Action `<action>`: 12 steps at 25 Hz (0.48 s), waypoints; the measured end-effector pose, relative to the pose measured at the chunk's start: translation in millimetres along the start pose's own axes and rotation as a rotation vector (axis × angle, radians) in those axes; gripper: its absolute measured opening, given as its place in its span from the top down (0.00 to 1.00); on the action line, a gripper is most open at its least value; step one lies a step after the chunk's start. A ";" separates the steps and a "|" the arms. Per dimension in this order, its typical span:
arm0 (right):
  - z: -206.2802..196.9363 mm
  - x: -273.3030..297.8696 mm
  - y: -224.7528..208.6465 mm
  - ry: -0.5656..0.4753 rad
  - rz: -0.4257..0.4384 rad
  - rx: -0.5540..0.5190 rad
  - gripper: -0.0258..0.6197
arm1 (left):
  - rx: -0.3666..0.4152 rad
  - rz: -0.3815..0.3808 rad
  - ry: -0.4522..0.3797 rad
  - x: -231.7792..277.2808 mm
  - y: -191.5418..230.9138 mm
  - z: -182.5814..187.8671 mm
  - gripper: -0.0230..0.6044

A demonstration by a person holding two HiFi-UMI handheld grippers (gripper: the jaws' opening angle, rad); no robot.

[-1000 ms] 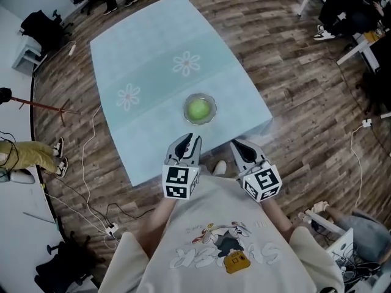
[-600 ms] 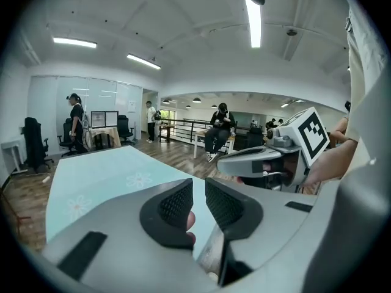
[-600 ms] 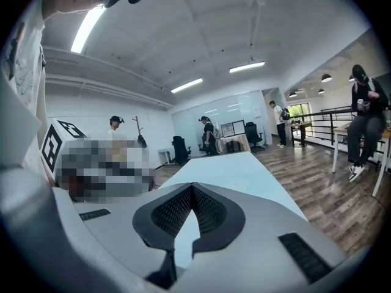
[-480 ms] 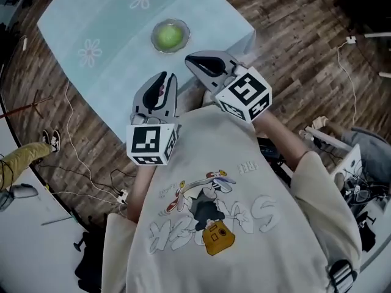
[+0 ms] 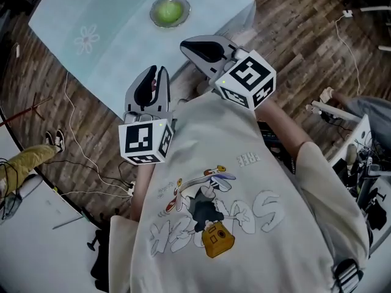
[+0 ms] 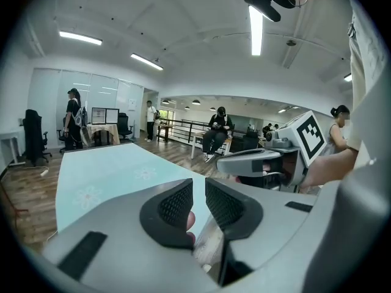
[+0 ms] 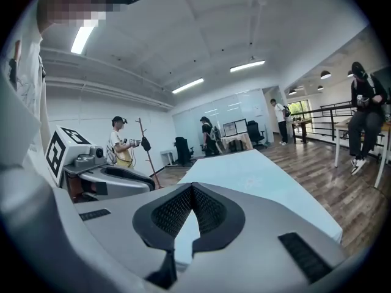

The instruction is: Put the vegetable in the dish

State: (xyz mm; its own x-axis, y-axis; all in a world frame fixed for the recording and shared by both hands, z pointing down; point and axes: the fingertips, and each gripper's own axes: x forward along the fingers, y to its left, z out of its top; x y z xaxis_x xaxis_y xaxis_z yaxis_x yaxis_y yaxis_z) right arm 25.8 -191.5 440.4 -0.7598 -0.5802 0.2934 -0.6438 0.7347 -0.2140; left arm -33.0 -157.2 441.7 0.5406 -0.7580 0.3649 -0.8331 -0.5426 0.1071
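Note:
A round green vegetable (image 5: 168, 9) lies in a small glass dish (image 5: 181, 14) near the front edge of the pale blue table (image 5: 104, 23). Both grippers are held close to the person's chest, well back from the table and the dish. My left gripper (image 5: 160, 73) points towards the table, its jaws shut with nothing between them (image 6: 198, 185). My right gripper (image 5: 186, 43) is also shut and empty (image 7: 192, 191), and it is lifted beside the left one. Neither gripper view shows the dish.
The table (image 6: 104, 170) stands on a wooden floor with cables (image 5: 85, 157) trailing at the left. A coat stand (image 7: 145, 148), office chairs and several standing people (image 6: 73, 118) are further off in the room. A person's legs (image 5: 27, 157) show at the left.
Both grippers have pulled back from the table edge towards the person's chest and risen. The head view has swung, so the dish now sits at the top of the picture.

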 end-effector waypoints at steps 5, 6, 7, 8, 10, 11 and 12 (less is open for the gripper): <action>-10.7 -9.5 15.8 0.007 -0.028 0.016 0.93 | 0.007 -0.014 0.003 -28.9 -1.1 -20.3 0.85; -12.8 -10.7 18.8 0.006 -0.035 0.017 0.93 | -0.004 -0.007 -0.001 -33.2 2.7 -22.4 0.85; -15.4 -11.4 22.3 0.007 -0.041 0.020 0.93 | -0.017 0.001 -0.004 -37.5 7.0 -24.6 0.85; -18.4 -11.9 26.6 0.008 -0.046 0.027 0.93 | -0.029 0.010 -0.006 -42.4 11.0 -27.2 0.85; -25.8 -13.2 37.7 0.014 -0.052 0.043 0.93 | -0.048 0.022 -0.003 -53.4 15.2 -34.4 0.85; -29.7 -14.1 43.9 0.018 -0.053 0.051 0.93 | -0.057 0.025 0.001 -59.1 15.9 -38.7 0.85; -33.7 -15.2 50.1 0.021 -0.054 0.060 0.93 | -0.065 0.027 0.005 -64.8 16.3 -43.2 0.85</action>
